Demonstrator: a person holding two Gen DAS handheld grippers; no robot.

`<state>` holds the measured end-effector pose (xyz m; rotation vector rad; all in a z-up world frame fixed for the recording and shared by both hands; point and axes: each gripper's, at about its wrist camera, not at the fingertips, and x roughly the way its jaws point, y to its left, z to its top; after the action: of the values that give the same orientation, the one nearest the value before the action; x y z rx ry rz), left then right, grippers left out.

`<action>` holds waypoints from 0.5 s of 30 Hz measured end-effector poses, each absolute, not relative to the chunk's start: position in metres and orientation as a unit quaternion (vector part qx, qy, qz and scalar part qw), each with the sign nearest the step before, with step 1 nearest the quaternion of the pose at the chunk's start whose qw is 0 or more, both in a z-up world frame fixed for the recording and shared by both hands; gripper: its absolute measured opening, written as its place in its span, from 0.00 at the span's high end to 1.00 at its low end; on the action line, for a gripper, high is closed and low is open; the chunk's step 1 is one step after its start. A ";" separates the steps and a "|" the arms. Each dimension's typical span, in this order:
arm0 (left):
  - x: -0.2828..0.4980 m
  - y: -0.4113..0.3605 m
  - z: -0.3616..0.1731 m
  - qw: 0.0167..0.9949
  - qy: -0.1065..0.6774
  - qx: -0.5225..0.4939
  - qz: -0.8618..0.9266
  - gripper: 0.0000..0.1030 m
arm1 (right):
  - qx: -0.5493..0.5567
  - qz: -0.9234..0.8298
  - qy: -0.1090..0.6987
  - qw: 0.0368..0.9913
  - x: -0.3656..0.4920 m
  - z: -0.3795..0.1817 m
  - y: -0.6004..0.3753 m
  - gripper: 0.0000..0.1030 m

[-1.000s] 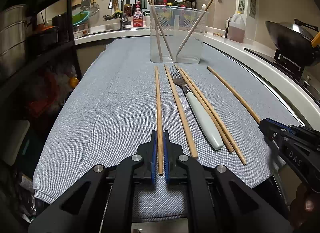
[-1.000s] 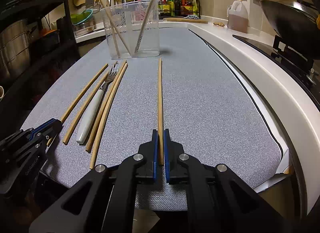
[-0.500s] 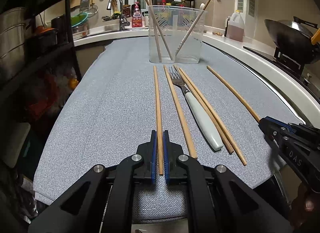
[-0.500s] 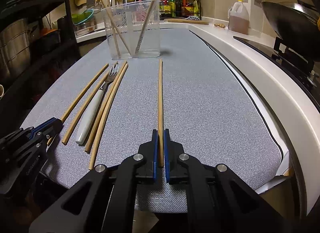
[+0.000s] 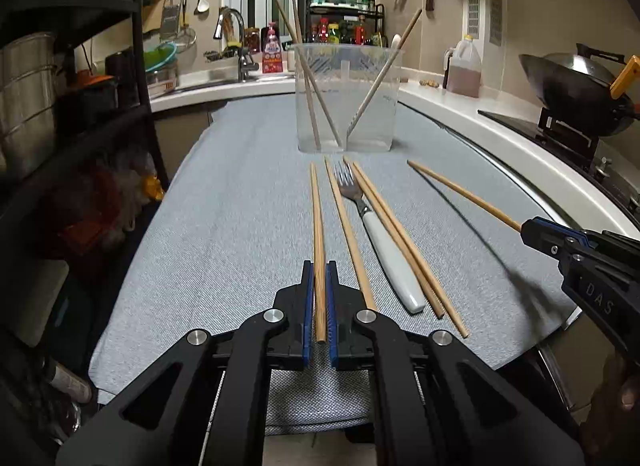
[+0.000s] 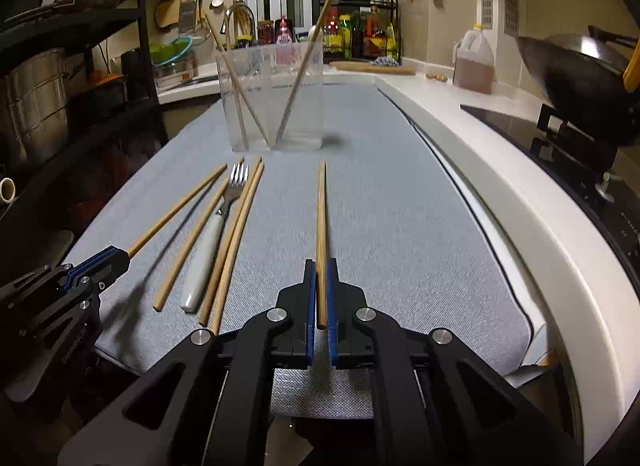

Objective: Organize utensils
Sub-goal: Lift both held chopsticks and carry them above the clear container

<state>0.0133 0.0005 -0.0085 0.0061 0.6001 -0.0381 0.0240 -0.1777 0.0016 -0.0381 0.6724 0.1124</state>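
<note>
The left hand-held gripper (image 5: 319, 298) is clenched on the near end of a wooden chopstick (image 5: 317, 225), its blue pads pressing either side of the stick. That chopstick runs straight ahead from the jaws toward the clear plastic container (image 5: 347, 99) at the far end of the grey mat (image 5: 224, 234) that covers the desk.

The right hand-held gripper (image 6: 321, 294) is likewise clenched on the near end of a second chopstick (image 6: 321, 217), which also points away toward the container. In the left wrist view this chopstick slants up off the mat from the right gripper's tip, with a soft shadow beneath it, so it appears raised off the cloth; whether the left one is lifted or touching the mat I cannot tell.

Between the two grippers lie the loose utensils, flat on the mat: a single chopstick (image 5: 349, 234) just right of the left gripper's stick, then a fork with a white handle (image 5: 384, 250), tines toward the container, then a pair of chopsticks (image 5: 404, 246) lying side by side and touching the fork's right edge.

The container stands upright, well apart from both grippers. Inside it two chopsticks lean in the left part and one more leans in the right part, beside what looks like a pale spoon handle.

To the right, on the stove, sits a dark wok (image 5: 576, 85).
</note>
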 end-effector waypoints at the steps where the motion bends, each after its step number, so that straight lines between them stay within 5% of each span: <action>1: 0.012 0.000 -0.005 0.957 0.290 0.004 -0.019 0.94 | -0.020 0.056 0.324 0.944 0.022 0.006 -0.177 0.95; 15: 0.002 -0.003 0.037 0.971 0.235 0.004 -0.030 0.94 | -0.033 0.062 0.264 0.962 0.014 0.064 -0.172 0.95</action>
<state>0.0020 -0.0026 0.0365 0.0076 0.4751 -0.0601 0.0143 -0.1718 0.0636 -0.0677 0.5341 0.1253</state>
